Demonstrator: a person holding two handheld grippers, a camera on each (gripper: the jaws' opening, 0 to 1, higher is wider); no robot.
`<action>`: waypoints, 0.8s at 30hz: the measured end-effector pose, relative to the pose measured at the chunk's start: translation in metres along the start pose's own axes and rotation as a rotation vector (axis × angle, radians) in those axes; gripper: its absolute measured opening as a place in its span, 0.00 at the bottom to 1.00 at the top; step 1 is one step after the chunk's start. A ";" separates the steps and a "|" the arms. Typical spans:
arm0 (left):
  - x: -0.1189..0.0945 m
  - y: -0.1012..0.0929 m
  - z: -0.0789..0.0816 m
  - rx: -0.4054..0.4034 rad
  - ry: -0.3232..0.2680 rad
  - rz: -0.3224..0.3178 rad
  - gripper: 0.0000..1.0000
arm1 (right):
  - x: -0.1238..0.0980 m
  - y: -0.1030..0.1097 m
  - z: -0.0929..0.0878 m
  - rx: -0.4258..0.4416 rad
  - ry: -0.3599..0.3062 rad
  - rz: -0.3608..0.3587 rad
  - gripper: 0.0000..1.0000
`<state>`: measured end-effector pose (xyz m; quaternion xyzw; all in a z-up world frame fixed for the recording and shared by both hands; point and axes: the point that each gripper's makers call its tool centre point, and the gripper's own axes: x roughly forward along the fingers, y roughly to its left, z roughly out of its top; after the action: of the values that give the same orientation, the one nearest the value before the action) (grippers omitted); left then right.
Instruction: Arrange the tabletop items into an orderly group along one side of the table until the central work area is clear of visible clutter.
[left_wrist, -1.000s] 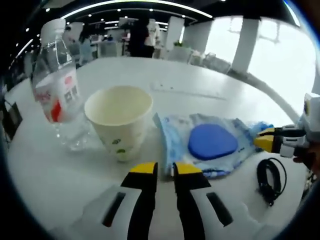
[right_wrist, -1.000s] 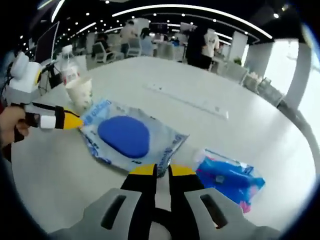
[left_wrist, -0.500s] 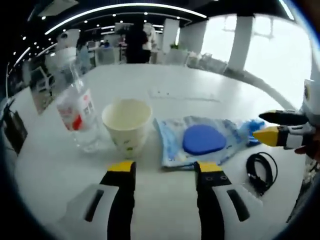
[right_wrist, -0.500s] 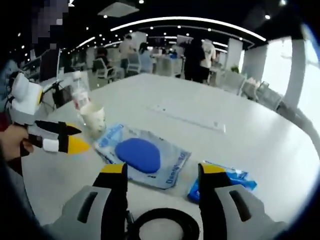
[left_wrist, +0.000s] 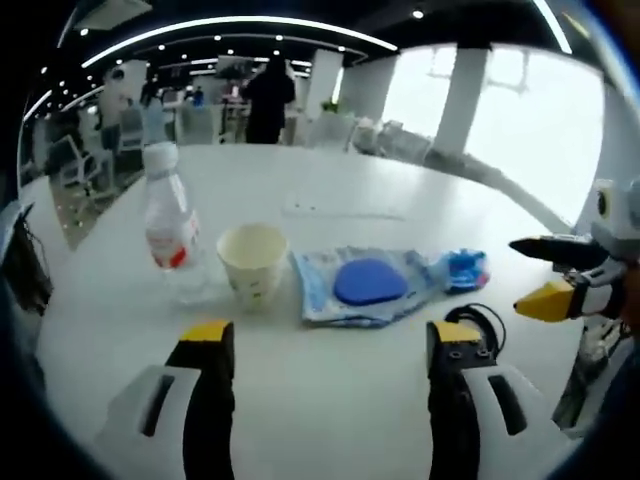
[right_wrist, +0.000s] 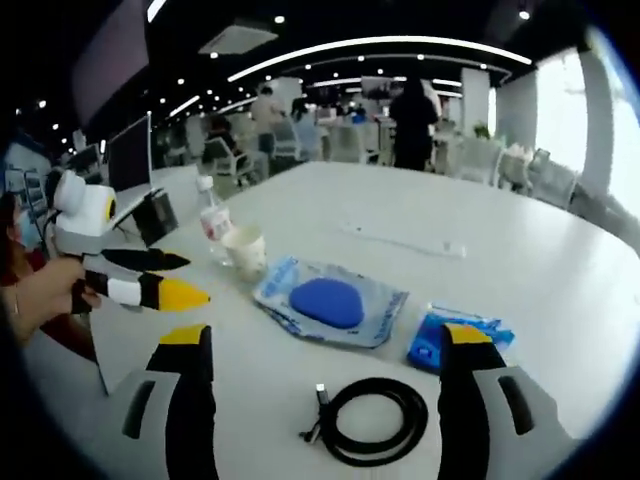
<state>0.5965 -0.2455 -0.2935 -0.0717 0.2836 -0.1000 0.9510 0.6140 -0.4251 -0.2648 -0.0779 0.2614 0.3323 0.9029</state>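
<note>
Hovering apart-jawed, left tool (left_wrist: 325, 350) and right tool (right_wrist: 325, 350), blue pouch (right_wrist: 329, 303) ahead, untouched

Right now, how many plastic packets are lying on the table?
2. The pale packet with the blue oval lies mid-table beside the paper cup. The bright blue packet lies just past it, near the coiled black cable. Others may be hidden.

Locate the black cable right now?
In the right gripper view the cable lies coiled on the table between that gripper's jaws, nearer the camera than the blue-pad packet; in the left gripper view it sits right of the packet.
</note>
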 end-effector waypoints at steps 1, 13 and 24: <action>-0.006 -0.002 -0.001 0.002 -0.001 -0.011 0.80 | -0.004 0.006 -0.002 -0.011 0.005 0.022 0.97; -0.056 -0.012 -0.015 0.091 -0.016 -0.058 0.99 | -0.051 0.045 -0.027 -0.013 0.017 0.064 1.00; -0.100 -0.003 -0.047 0.133 0.001 -0.059 0.99 | -0.078 0.061 -0.058 -0.035 0.037 0.019 1.00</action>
<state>0.4880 -0.2288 -0.2792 -0.0167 0.2744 -0.1465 0.9502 0.5007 -0.4402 -0.2711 -0.0973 0.2728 0.3438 0.8933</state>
